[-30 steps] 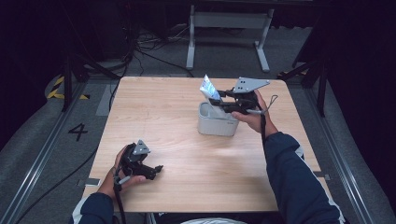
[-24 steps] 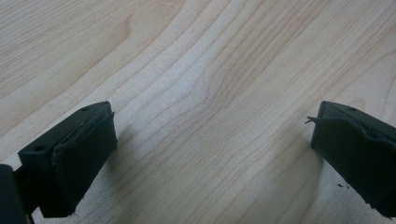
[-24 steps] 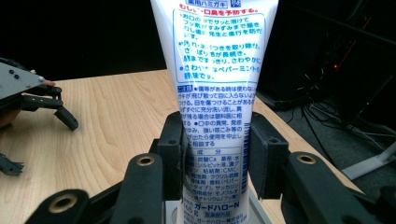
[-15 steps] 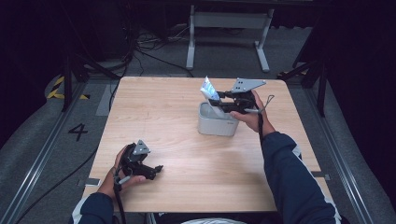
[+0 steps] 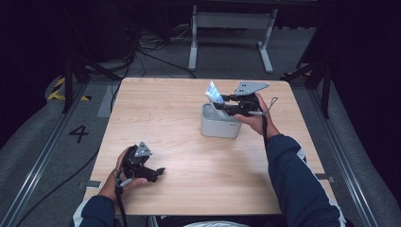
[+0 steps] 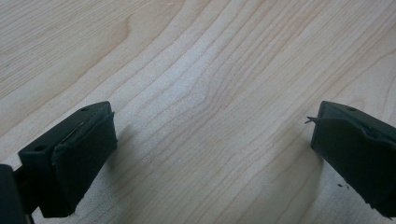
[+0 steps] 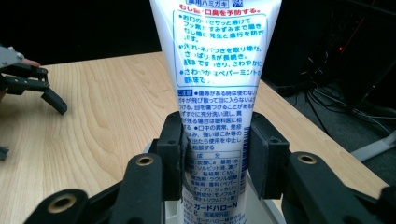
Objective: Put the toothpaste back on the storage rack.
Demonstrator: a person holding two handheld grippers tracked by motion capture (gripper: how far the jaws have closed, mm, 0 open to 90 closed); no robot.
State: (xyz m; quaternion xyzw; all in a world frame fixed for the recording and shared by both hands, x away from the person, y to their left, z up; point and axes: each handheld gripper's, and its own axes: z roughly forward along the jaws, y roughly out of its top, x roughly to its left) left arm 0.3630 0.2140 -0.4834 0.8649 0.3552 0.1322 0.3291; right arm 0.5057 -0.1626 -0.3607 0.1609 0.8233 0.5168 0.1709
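Note:
My right gripper (image 5: 226, 105) is shut on a white toothpaste tube (image 5: 213, 92) and holds it upright over a grey cup-like container (image 5: 217, 125) at the table's middle right. In the right gripper view the tube (image 7: 215, 88), printed with blue text, is pinched between the two black pads (image 7: 173, 149), and its lower end dips toward the container's rim (image 7: 161, 205). My left gripper (image 5: 158, 172) rests low near the table's front left, open. In the left gripper view its jaws stand wide apart over bare wood (image 6: 210, 93), with nothing between them.
The wooden table (image 5: 170, 113) has free room between the two hands. A metal stand (image 5: 231, 21) and cables lie on the dark floor behind the table. In the right gripper view the other gripper (image 7: 32, 86) shows far off at the left.
My right gripper has sunk a little with the tube, bringing it closer to the container. The left hand has kept still.

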